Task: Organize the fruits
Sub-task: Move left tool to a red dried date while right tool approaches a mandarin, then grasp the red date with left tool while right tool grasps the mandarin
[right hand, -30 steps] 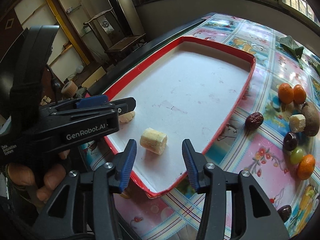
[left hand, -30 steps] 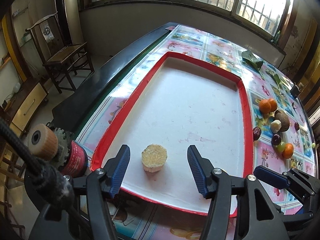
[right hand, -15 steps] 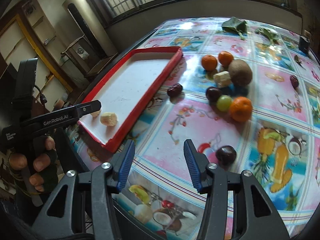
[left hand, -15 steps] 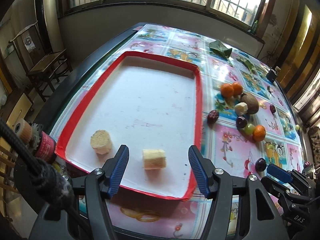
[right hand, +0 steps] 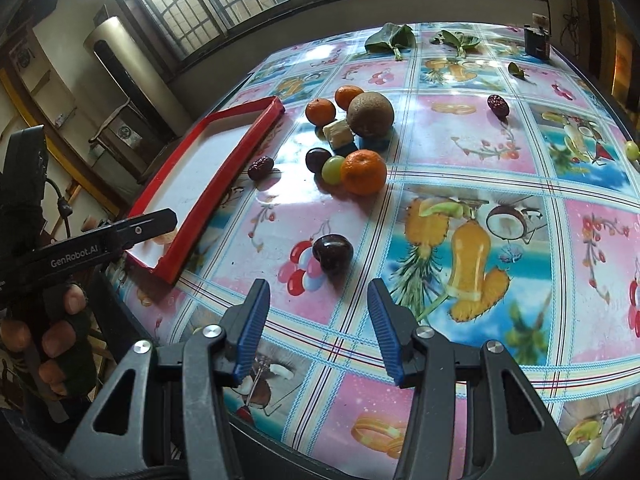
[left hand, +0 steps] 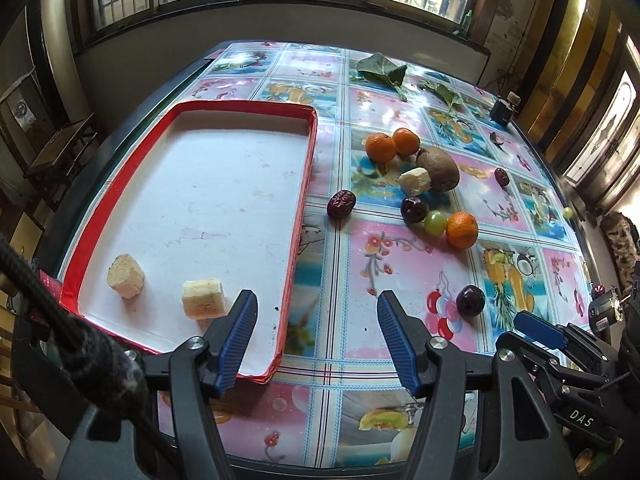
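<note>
A red-rimmed white tray (left hand: 308, 168) lies at the left with two banana pieces (left hand: 202, 298) (left hand: 125, 276) near its front edge. Right of it stand three oranges (left hand: 461, 230), a kiwi (left hand: 439, 163), a banana piece (left hand: 415, 181), a green grape (left hand: 435, 222), dark cherries (left hand: 470, 300) and red dates (left hand: 341, 204). My left gripper (left hand: 316, 304) is open and empty over the tray's front right corner. My right gripper (right hand: 318, 292) is open and empty just before a dark cherry (right hand: 332, 254). The fruit cluster also shows in the right wrist view, with the nearest orange (right hand: 363, 172) and the kiwi (right hand: 370, 114).
Green leaves (left hand: 380, 70) and a small dark box (left hand: 503, 108) lie at the table's far side. A lone date (right hand: 497, 105) and a grape (right hand: 631, 150) sit far right. The tray rim (right hand: 224, 184) is left of my right gripper. The table's front edge is close below both grippers.
Both grippers have swung right, away from the banana pieces in the tray. My right gripper now faces the loose fruit on the cloth. Both stay open.
</note>
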`<state>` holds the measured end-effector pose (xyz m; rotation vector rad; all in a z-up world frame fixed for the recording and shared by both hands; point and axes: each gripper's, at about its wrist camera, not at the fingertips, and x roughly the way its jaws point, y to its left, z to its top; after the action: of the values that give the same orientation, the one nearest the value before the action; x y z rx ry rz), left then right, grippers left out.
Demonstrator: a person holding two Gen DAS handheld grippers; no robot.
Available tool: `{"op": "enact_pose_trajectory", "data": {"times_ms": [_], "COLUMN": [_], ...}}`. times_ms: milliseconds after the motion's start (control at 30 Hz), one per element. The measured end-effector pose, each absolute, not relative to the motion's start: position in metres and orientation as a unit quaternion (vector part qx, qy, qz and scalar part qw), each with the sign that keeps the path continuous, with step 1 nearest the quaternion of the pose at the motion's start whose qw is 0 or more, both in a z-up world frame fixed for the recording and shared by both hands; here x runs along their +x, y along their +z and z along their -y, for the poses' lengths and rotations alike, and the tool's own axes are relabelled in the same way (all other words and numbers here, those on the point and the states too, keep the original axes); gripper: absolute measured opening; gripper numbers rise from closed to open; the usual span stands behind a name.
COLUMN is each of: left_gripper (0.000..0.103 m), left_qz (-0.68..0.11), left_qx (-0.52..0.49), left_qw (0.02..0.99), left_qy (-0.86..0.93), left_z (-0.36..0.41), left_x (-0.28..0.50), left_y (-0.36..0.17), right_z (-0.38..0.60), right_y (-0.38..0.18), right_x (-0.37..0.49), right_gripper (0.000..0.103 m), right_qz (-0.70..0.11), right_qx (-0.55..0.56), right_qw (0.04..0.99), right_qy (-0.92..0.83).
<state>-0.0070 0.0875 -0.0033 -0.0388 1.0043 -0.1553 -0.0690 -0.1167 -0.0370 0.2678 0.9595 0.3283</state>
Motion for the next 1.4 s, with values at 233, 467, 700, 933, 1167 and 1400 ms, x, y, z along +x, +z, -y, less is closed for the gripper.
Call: {"op": "enact_pose_trajectory", "data": {"times_ms": [233,467,700,933,1167,1400], "left_gripper": [0.062,0.062,0.062,0.061,0.057,0.049], "left_qz": [-0.490,-0.494,-0.496,-0.509,-0.511,-0.507], "left_qx": [-0.015,-0.016,-0.024,-0.020,-0.014,0.008], "left_qw": [0.868,0.864,0.863,0.857,0.855,0.857], "left_qy": [-0.082,-0.099,-0.090,-0.078,-0.090,-0.090], "left_z": [-0.074,-0.057,-0.050,-0.048,-0.049,-0.054], "left_x": [-0.002,0.004,0.040,0.073,0.092,0.105], "left_y": [-0.005,-0.009,-0.022,-0.042,-0.052,-0.057], "right_z": [0.126,0.142,0.149,0.146,0.135,0.118], "right_y": [-0.040,-0.039,-0.034,-0.036,-0.046,-0.054], "right_x": [-0.068,-0.063,-0.045,-0.014,0.016,0.040], "right_gripper": [0.052,0.052,0.052,0.050,0.038,0.038], "right_qz": [-0.460,-0.454,-0.442,-0.448,-0.470,-0.481], "right_qx": [0.137,0.141,0.124,0.116,0.089,0.067], "right_qw": [0.863,0.868,0.880,0.878,0.869,0.865], "right_qy": [0.158,0.140,0.122,0.122,0.123,0.123]}}
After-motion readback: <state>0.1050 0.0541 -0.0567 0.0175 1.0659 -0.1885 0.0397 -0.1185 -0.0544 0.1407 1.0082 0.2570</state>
